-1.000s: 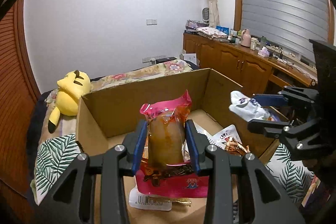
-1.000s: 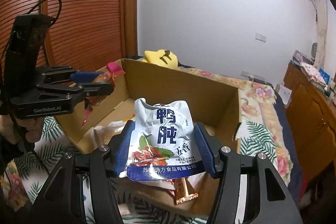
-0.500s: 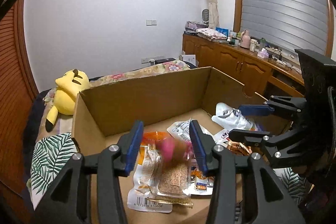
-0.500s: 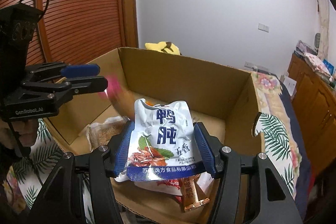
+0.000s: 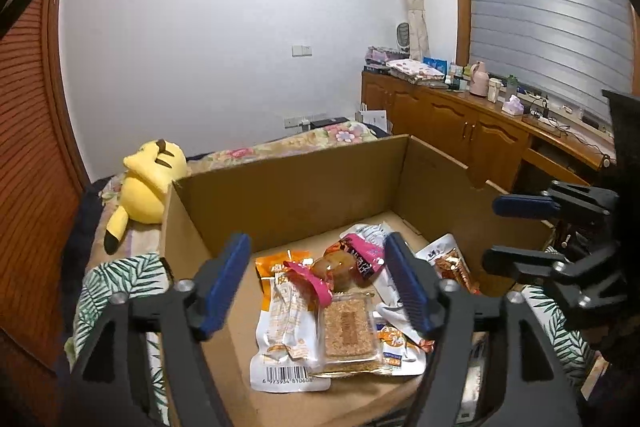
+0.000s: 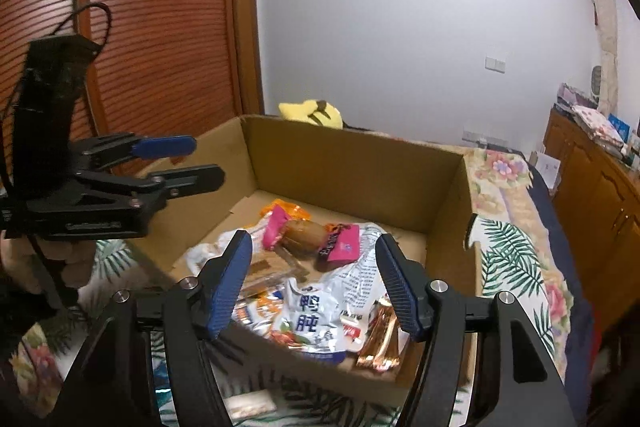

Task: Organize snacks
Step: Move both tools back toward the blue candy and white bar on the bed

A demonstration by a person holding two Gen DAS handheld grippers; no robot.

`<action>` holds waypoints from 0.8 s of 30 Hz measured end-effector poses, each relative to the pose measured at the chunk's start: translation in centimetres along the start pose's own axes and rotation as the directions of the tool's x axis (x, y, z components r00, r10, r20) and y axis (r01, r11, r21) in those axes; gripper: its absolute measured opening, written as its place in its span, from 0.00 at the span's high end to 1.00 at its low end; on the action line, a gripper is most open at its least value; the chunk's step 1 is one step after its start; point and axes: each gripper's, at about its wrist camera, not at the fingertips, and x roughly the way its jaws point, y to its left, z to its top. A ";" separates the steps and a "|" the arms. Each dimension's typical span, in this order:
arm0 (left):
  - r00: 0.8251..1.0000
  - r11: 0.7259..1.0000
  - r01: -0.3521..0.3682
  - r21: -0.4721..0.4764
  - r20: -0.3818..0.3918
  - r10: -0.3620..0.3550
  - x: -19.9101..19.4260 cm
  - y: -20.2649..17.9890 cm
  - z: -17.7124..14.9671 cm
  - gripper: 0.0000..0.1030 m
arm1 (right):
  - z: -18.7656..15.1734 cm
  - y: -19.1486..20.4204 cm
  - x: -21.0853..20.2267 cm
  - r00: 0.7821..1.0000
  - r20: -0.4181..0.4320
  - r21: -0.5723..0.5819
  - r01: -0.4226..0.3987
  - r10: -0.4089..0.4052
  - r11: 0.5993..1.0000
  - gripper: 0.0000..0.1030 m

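Left wrist view: the left hand-held gripper (image 5: 316,283) has its jaws wide apart and holds nothing; a second ago it clamped the pink-ended snack (image 5: 344,265), which now lies in the cardboard box (image 5: 296,187), long axis across. The right hand-held gripper (image 6: 314,281) (also spread apart) has dropped the silver duck pouch (image 6: 310,323) into the box near corner. Behind, a yellow plush (image 5: 148,183) lies on the floral bed (image 6: 500,167).

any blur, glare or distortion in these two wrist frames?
Left wrist: strong fisheye bending, dark vignette corners, snacks in the cardboard box sharp, left tool open. Right wrist: same bending; motion smear along the lower frame, silver-blue packet slightly soft with foil glare, right tool open.
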 end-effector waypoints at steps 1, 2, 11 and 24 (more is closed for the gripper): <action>1.000 1.000 0.000 0.001 0.009 0.000 -0.5 -0.2 0.1 0.22 | 0.0 0.3 -0.8 1.000 0.010 0.002 -0.004 0.004 1.000 0.36; 1.000 1.000 0.000 0.003 0.017 0.000 -1.2 -0.4 0.2 0.22 | -0.1 0.6 -1.4 1.000 0.017 0.004 -0.007 0.007 1.000 0.36; 0.999 0.999 -0.026 0.019 0.049 0.025 -5.9 -2.3 -0.4 0.16 | -1.4 3.0 -6.4 0.998 0.056 0.007 -0.028 0.028 1.000 0.36; 0.996 0.996 -0.076 -0.038 0.046 0.078 -10.5 -2.8 -7.0 0.16 | -7.7 4.7 -5.6 0.997 -0.036 0.082 -0.065 0.068 0.995 0.43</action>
